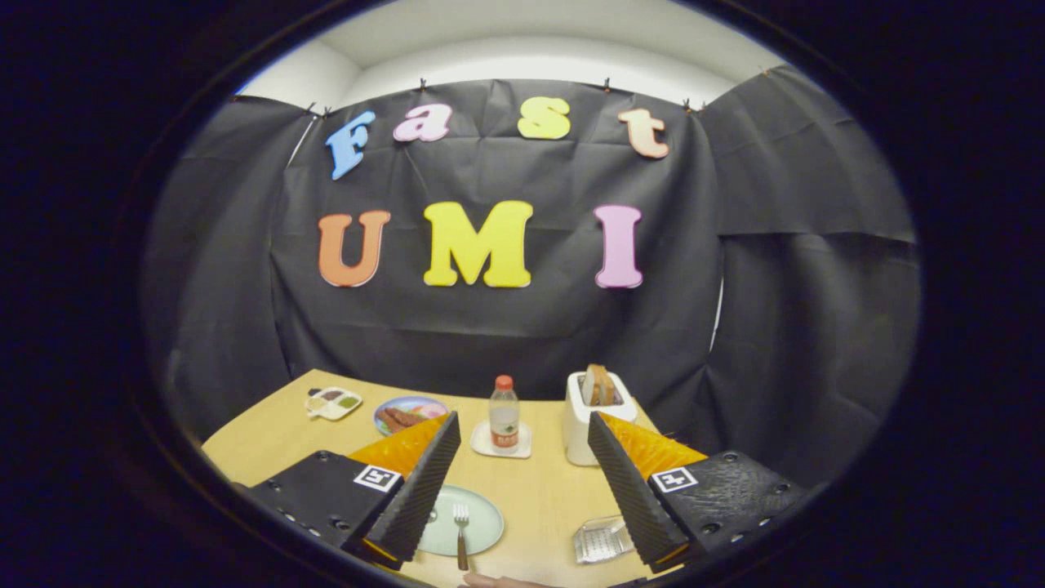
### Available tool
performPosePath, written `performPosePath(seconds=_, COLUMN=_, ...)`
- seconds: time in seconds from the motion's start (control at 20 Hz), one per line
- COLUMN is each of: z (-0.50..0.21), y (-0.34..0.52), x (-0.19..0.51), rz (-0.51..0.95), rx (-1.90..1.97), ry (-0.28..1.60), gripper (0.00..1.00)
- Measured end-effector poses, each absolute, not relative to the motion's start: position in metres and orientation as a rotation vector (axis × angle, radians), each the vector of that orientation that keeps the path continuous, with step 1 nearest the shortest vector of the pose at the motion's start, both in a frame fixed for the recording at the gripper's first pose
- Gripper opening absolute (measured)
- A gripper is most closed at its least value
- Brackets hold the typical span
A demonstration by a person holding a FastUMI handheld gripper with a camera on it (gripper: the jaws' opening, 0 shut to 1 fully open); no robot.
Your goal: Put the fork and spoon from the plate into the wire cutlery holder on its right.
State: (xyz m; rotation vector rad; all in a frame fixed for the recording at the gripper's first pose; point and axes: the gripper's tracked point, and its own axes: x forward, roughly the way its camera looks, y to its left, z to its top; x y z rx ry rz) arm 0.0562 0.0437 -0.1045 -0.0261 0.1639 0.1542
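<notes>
Gripper (522, 482) spread wide above fork (461, 531).

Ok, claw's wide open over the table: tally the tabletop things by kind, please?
Plates or dishes: 4 (pale green plate, blue plate, divided dish, coaster dish)
Cutlery: 1 (fork)
Bottles: 1
Toasters: 1
Wire holders: 1
Total: 8
</notes>
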Motion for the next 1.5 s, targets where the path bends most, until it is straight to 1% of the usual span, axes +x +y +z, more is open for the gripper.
performPosePath(seconds=0.15, z=-0.173, y=0.055, x=0.070, rz=0.188, rx=-0.055, ry=0.302, gripper=0.95)
performPosePath(seconds=0.35, z=-0.252, y=0.084, x=0.078, rz=0.267, rx=-0.145, ry=0.458, gripper=0.95)
performPosePath(seconds=0.55, z=-0.308, y=0.103, x=0.079, rz=0.301, rx=-0.152, ry=0.578, gripper=0.94)
performPosePath(seconds=0.7, z=-0.340, y=0.107, x=0.073, rz=0.284, rx=-0.161, ry=0.653, gripper=0.94)
performPosePath(seconds=0.85, z=-0.364, y=0.114, x=0.071, rz=0.301, rx=-0.142, ry=0.716, gripper=0.87)
performPosePath(seconds=1.0, z=-0.382, y=0.121, x=0.069, rz=0.323, rx=-0.130, ry=0.782, gripper=0.59)
performPosePath(seconds=1.1, z=-0.392, y=0.120, x=0.068, rz=0.303, rx=-0.121, ry=0.840, gripper=0.41)
performPosePath(seconds=1.25, z=-0.400, y=0.117, x=0.072, rz=0.274, rx=-0.124, ry=0.862, gripper=0.13)
performPosePath(seconds=1.35, z=-0.394, y=0.121, x=0.069, rz=0.280, rx=-0.125, ry=0.877, gripper=0.11)
performPosePath(seconds=1.4, z=-0.397, y=0.121, x=0.066, rz=0.294, rx=-0.130, ry=0.881, gripper=0.07)
performPosePath(seconds=1.45, z=-0.397, y=0.121, x=0.063, rz=0.303, rx=-0.134, ry=0.891, gripper=0.07)
performPosePath(seconds=1.5, z=-0.394, y=0.118, x=0.061, rz=0.305, rx=-0.138, ry=0.899, gripper=0.05)
